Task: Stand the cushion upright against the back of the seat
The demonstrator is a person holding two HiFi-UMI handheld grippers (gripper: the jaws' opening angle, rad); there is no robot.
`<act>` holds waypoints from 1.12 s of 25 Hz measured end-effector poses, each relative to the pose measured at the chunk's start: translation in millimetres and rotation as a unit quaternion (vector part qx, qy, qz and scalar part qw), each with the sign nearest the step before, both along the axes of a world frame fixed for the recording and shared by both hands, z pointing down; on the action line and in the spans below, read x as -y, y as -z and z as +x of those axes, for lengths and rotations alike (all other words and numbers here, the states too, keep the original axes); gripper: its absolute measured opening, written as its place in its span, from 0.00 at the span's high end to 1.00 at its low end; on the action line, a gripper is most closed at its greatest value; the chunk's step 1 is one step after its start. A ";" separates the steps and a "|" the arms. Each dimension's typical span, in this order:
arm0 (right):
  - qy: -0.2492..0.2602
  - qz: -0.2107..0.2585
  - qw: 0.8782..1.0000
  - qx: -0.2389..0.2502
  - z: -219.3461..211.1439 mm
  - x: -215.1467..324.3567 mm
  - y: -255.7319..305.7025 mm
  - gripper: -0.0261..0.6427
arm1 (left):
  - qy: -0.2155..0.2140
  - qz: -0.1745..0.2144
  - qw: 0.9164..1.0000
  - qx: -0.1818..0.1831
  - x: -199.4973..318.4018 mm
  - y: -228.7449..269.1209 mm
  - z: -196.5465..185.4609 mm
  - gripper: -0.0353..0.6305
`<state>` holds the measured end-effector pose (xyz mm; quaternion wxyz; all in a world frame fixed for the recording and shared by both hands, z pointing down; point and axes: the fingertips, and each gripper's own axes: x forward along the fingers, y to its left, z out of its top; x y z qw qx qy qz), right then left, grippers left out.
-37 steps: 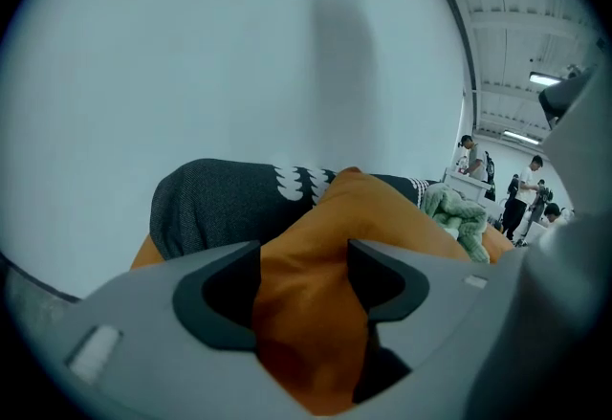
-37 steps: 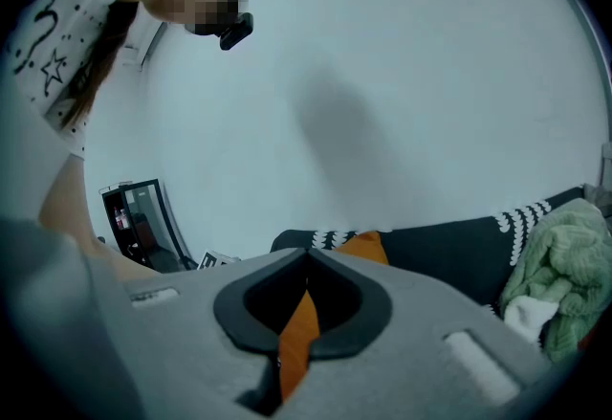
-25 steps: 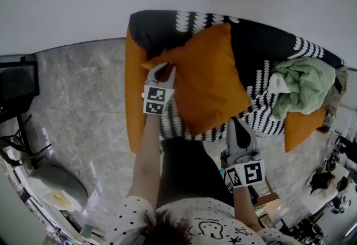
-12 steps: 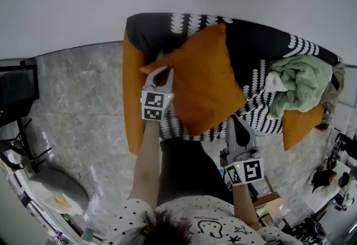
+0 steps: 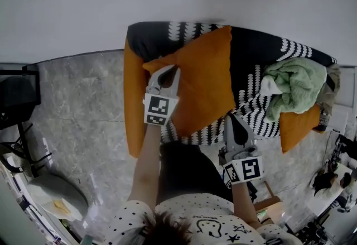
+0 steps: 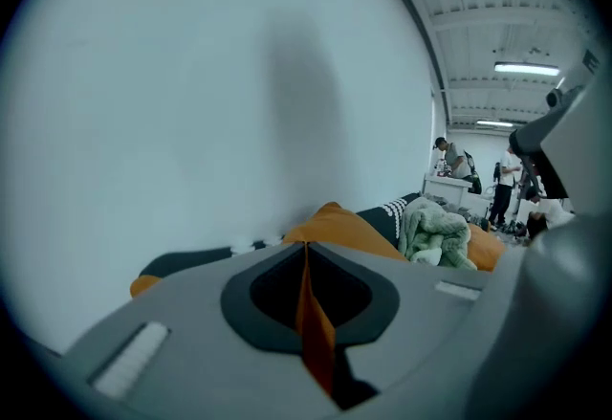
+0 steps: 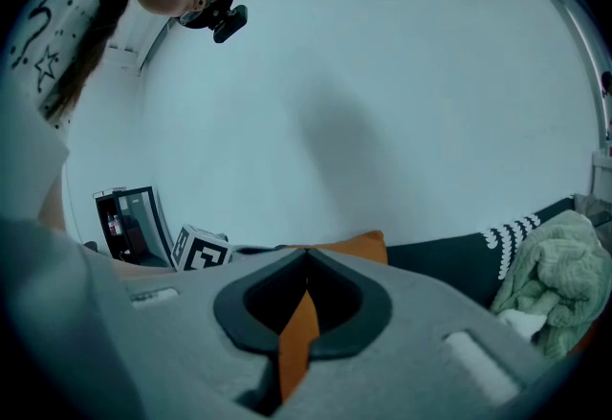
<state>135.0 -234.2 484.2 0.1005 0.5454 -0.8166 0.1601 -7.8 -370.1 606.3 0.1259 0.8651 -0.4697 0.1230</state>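
The orange cushion (image 5: pixel 203 79) lies tilted on the black, white-patterned sofa (image 5: pixel 256 54), its far corner up near the backrest top. My left gripper (image 5: pixel 169 69) holds its left corner. Its jaws have just been closing, and a strip of orange fabric (image 6: pixel 311 313) is pinched between them. My right gripper (image 5: pixel 231 117) is shut on the cushion's near right edge. In the right gripper view an orange fold (image 7: pixel 296 332) is clamped in the right gripper (image 7: pixel 306 260), with the cushion's top (image 7: pixel 359 246) beyond. In the left gripper view the cushion (image 6: pixel 344 229) rises just past the left gripper (image 6: pixel 306 246).
A green blanket (image 5: pixel 293 90) is heaped on the sofa's right part, with a second orange cushion (image 5: pixel 298 126) beside it. The sofa's orange arm (image 5: pixel 131 104) is at the left. A white wall stands behind. A dark stand (image 5: pixel 17 90) is on the marble floor at the left.
My left gripper has risen with the cushion's left corner, and the cushion has tipped up toward the backrest. The right gripper has lifted slightly with its edge.
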 end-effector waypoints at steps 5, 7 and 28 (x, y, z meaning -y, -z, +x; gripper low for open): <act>0.002 0.009 1.000 0.001 -2.5 -0.8 7.1 0.97 | -0.050 0.099 0.994 0.020 20.7 65.3 19.2 0.93; 0.001 0.012 1.000 0.002 -2.5 -1.6 10.0 0.97 | -0.057 0.132 0.989 0.018 26.1 88.5 21.8 0.93; -0.010 0.018 1.000 -0.002 -0.7 -6.5 21.4 0.97 | 0.085 0.106 0.991 0.010 107.8 54.9 -71.7 0.93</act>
